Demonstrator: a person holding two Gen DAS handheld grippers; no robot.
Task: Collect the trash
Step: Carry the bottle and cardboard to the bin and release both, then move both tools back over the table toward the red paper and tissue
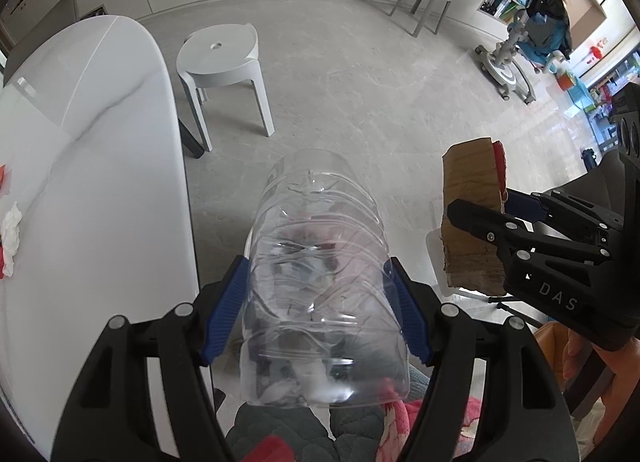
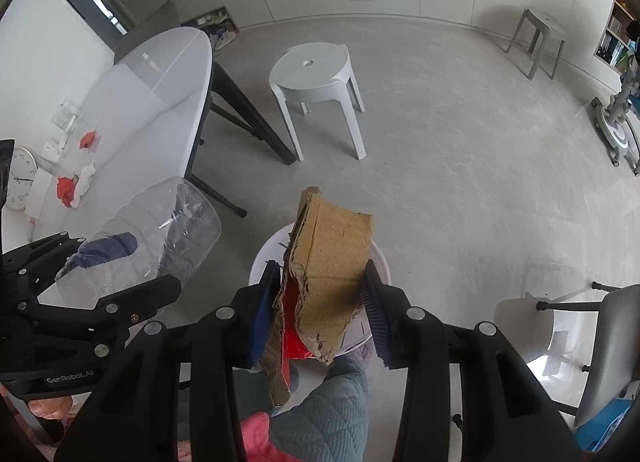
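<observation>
Left claw grips crushed clear bottle; right claw clamps torn brown cardboard, red inside.

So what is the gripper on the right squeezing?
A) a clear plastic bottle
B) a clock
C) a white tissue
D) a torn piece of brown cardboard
D: the right gripper has its blue pads pressed on both sides of the torn brown cardboard, while the clear plastic bottle sits in the left gripper.
</observation>
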